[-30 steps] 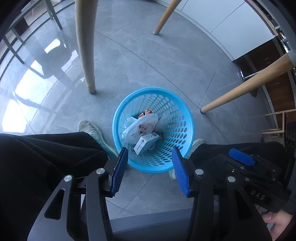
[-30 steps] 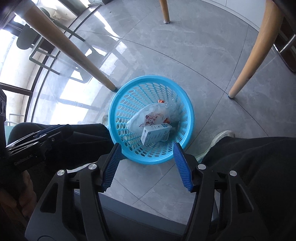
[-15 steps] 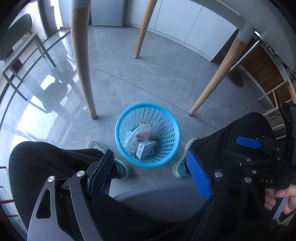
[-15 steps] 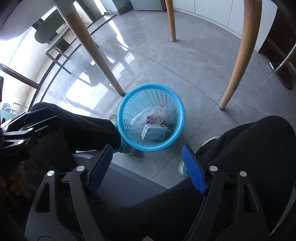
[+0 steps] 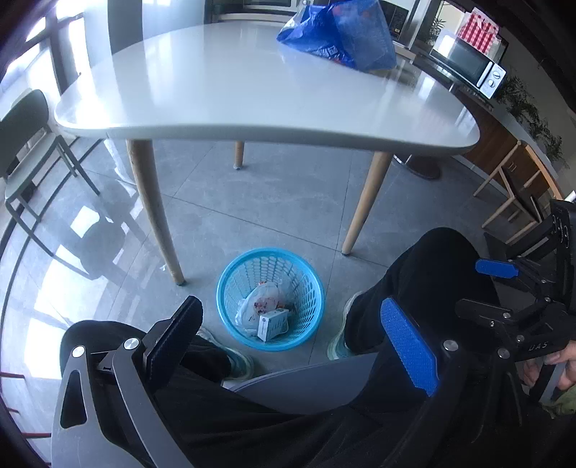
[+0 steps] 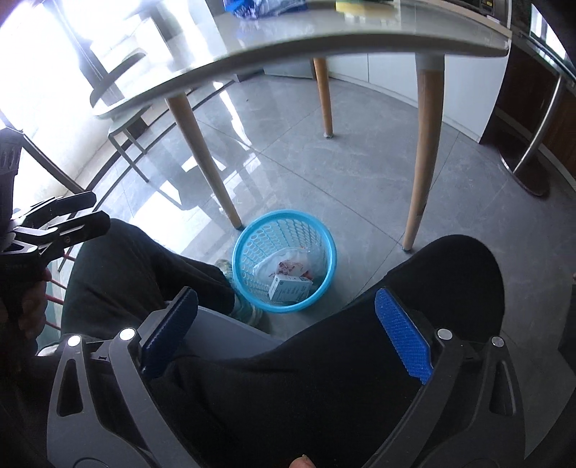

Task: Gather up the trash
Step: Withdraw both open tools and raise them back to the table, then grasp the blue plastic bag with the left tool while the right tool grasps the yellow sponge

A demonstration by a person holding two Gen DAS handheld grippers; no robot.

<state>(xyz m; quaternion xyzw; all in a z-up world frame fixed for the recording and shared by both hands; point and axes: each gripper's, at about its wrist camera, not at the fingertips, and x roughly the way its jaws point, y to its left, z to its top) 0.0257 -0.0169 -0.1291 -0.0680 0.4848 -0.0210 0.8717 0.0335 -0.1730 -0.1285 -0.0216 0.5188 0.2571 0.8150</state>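
A blue perforated basket stands on the grey floor between the person's feet. Inside it lie a small white box and a crumpled white bag. My left gripper hangs high above the basket, its jaws still opening wide, with nothing between them. My right gripper is likewise high over the person's lap, jaws opening wide and empty. Each gripper shows in the other's view: the right gripper, the left gripper.
A white table on wooden legs stands ahead, with a blue plastic bag on it. The person's black trouser legs flank the basket. A chair is at left, a microwave at right.
Both grippers rose well away from the basket and tilted up, bringing the tabletop into view. Both sets of jaws opened wider. The basket's contents stayed as they were.
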